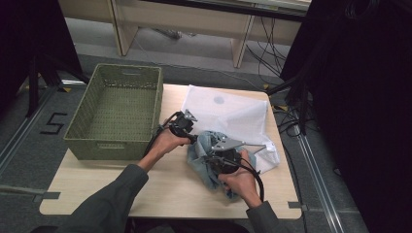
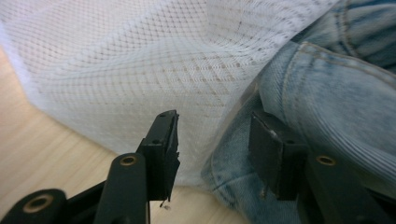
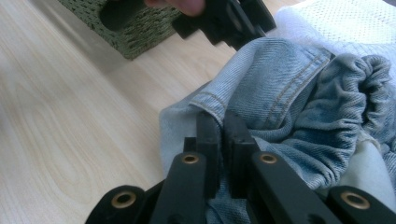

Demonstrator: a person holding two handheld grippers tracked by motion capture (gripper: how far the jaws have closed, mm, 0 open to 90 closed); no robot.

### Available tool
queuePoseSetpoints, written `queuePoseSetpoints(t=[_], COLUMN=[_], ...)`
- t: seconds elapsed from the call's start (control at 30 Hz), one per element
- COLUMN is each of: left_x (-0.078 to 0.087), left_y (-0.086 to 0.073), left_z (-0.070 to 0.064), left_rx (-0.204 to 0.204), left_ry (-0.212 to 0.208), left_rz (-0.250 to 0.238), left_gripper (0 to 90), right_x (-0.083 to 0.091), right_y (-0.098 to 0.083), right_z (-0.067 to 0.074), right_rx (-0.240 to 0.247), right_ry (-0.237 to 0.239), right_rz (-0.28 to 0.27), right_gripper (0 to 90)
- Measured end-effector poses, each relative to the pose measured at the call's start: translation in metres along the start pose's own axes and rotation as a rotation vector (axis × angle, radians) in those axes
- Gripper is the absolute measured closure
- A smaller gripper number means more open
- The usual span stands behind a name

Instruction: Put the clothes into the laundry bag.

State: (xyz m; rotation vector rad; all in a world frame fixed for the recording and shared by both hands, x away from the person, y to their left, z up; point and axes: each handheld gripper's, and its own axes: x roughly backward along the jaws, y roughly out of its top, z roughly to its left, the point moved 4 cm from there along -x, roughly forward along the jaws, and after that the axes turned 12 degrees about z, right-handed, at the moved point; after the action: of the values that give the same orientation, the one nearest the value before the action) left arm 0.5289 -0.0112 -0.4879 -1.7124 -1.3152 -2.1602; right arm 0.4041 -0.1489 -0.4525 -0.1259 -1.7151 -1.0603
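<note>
Right gripper view: right tongs [image 3: 223,128] pinch crumpled blue jeans [image 3: 299,102]; left tongs [image 2: 212,140] gape at the mesh bag [image 2: 154,60], bare tabletop [image 3: 70,116] alongside.

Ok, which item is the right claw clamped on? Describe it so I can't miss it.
On the wooden table, right of the green woven basket, lies a white mesh bag. At its near edge sits the crumpled denim garment: faded blue with tan stitching, the sole blue fabric there.

The high view looked down from above the person's side, far back, and took in the whole desk [image 1: 97,187]. The left gripper view sat very close to the white net bag [image 2: 140,70]. The right gripper view sat close over the jeans [image 3: 289,88]. All three saw jeans, bag and desk.
</note>
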Motion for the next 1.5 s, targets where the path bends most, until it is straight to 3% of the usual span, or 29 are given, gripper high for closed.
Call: queuePoseSetpoints(t=[0.07,0.1,0.17,0.2,0.33,0.53,0.6,0.7,0.8,0.83,0.9,0.97,1.03,1.1,1.23,1.3,1.33,1.43,1.47,1.5], left_x=[-0.006,-0.007,-0.009,-0.009,0.008,0.053,0.065,0.073,0.073,0.072,0.069,0.066,0.060,0.056,0.064,0.072,0.075,0.073,0.068,0.065], left_y=[0.002,0.004,0.005,0.004,0.001,-0.007,-0.011,-0.015,-0.018,-0.019,-0.023,-0.029,-0.034,-0.037,-0.040,-0.043,-0.049,-0.067,-0.075,-0.079], left_z=[-0.001,-0.001,-0.003,-0.004,-0.008,-0.017,-0.020,-0.023,-0.022,-0.021,-0.020,-0.016,-0.015,-0.016,-0.024,-0.030,-0.038,-0.060,-0.070,-0.076], left_rx=[0.005,0.003,-0.001,-0.013,-0.065,-0.187,-0.227,-0.256,-0.267,-0.261,-0.256,-0.244,-0.237,-0.230,-0.221,-0.190,-0.136,-0.056,-0.019,-0.008], left_ry=[-0.009,-0.004,-0.009,0.007,0.025,0.038,0.039,0.035,0.038,0.041,0.041,0.032,0.015,0.018,0.046,0.059,0.033,-0.041,-0.079,-0.102], left_rz=[-0.007,-0.022,-0.025,-0.021,-0.024,-0.035,-0.030,-0.027,-0.017,-0.012,0.003,0.005,0.005,0.012,-0.033,-0.066,-0.083,-0.082,-0.077,-0.071], left_gripper=[56.5,67.8,85.1,88.8,89.4,89.4,89.5,89.4,89.4,89.4,89.4,89.4,89.3,88.2,72.6,64.1,63.4,57.0,55.4,53.7], right_x=[0.002,0.001,0.001,0.001,0.001,0.006,0.007,0.015,0.022,0.022,0.018,0.007,-0.004,-0.011,-0.012,-0.010,-0.010,-0.009,-0.010,-0.009], right_y=[-0.001,0.000,0.000,0.000,-0.001,0.000,0.002,0.008,0.018,0.022,0.023,0.019,0.012,0.009,0.012,0.013,0.012,0.012,0.011,0.012], right_z=[0.002,0.000,0.000,-0.001,-0.003,-0.006,-0.008,-0.012,-0.023,-0.031,-0.044,-0.053,-0.054,-0.053,-0.049,-0.048,-0.048,-0.048,-0.049,-0.049], right_rx=[-0.012,0.005,-0.007,-0.002,-0.021,-0.032,-0.036,-0.044,-0.066,-0.049,-0.087,-0.119,-0.150,-0.160,-0.144,-0.144,-0.144,-0.159,-0.140,-0.136], right_ry=[0.011,0.005,-0.001,-0.011,-0.025,-0.039,-0.052,-0.054,-0.090,-0.120,-0.143,-0.136,-0.115,-0.104,-0.104,-0.102,-0.100,-0.088,-0.095,-0.096], right_rz=[0.029,0.023,0.021,0.014,0.012,0.026,0.005,-0.010,-0.039,-0.052,-0.041,-0.031,0.015,0.022,0.010,0.010,0.013,0.022,0.021,0.018], right_gripper=[87.2,87.2,87.2,87.2,87.3,87.4,87.4,87.4,87.5,87.5,87.4,87.4,87.3,87.3,87.4,87.4,87.3,87.3,87.3,87.2])
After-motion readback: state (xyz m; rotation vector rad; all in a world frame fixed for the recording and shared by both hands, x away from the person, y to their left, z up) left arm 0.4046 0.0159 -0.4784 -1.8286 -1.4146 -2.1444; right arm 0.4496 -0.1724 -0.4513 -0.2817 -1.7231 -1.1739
